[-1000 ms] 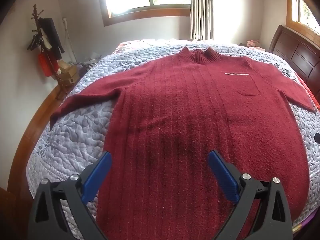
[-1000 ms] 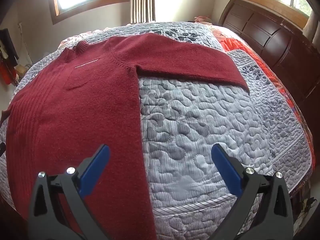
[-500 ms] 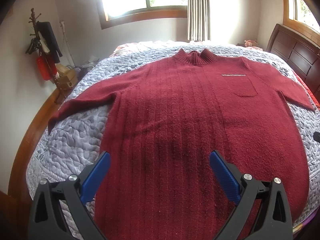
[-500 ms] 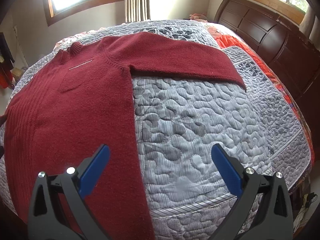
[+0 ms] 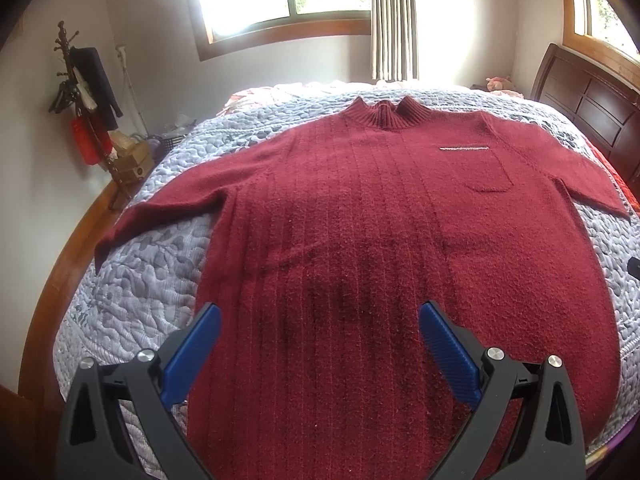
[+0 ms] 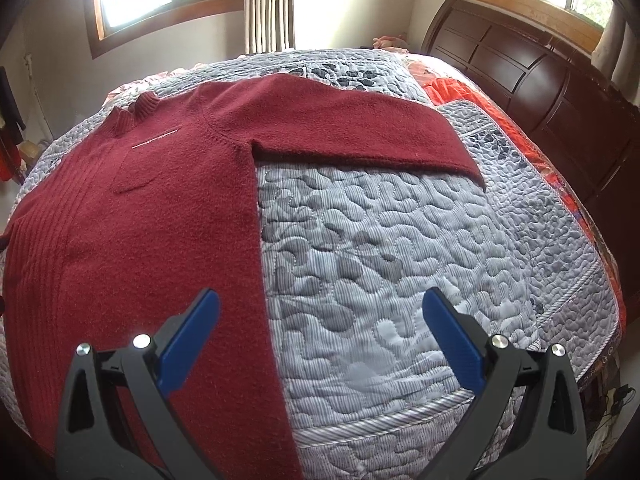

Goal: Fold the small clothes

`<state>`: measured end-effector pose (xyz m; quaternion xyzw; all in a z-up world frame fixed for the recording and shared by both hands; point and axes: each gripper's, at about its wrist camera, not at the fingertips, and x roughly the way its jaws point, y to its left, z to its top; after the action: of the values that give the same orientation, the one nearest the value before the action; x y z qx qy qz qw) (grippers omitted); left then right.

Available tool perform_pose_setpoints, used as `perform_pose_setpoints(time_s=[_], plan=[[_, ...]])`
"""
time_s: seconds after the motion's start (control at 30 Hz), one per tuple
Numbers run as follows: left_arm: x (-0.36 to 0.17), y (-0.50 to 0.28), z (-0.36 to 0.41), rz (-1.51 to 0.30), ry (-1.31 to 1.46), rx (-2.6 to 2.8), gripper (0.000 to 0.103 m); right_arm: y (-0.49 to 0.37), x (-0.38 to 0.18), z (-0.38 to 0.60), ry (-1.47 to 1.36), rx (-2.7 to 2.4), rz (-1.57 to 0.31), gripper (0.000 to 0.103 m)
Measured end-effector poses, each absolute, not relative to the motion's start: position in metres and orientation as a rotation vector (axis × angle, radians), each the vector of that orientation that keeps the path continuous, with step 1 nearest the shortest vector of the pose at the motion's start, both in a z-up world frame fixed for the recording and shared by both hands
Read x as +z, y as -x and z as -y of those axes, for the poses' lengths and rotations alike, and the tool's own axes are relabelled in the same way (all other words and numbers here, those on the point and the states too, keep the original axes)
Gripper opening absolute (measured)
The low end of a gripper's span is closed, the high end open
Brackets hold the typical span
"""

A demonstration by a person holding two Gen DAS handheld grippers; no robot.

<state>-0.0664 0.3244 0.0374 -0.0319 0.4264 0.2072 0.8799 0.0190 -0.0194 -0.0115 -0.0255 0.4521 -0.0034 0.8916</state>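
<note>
While I compare against the views from a second ago, little has changed: my left gripper (image 5: 319, 340) has pulled back and up a touch, so the sweater (image 5: 380, 240) now sits a bit lower and fuller ahead of it, collar (image 5: 384, 114) at the far end. Its jaws stand wide apart, empty, hovering over the hem region, the left sleeve (image 5: 168, 208) off to the gripper's left on the quilt (image 5: 132, 280).

My right gripper (image 6: 321, 332) has drifted slightly too; its jaws are equally spread and hold nothing. It hangs over the sweater's right side edge (image 6: 256, 240), which runs between its fingers, and the right sleeve (image 6: 360, 132) stretches ahead and to the right.

I judge folding has not begun: the garment lies flat, unfolded, and I am lining up first grasps.
</note>
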Motion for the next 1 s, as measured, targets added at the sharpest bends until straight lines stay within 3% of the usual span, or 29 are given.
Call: perform_pose_setpoints(time_s=[1.0], plan=[[0.033, 0.061, -0.326, -0.897, 0.058, 0.422, 0.099, -0.031, -0.034, 0.014, 0.073, 0.008, -1.062, 0.101]])
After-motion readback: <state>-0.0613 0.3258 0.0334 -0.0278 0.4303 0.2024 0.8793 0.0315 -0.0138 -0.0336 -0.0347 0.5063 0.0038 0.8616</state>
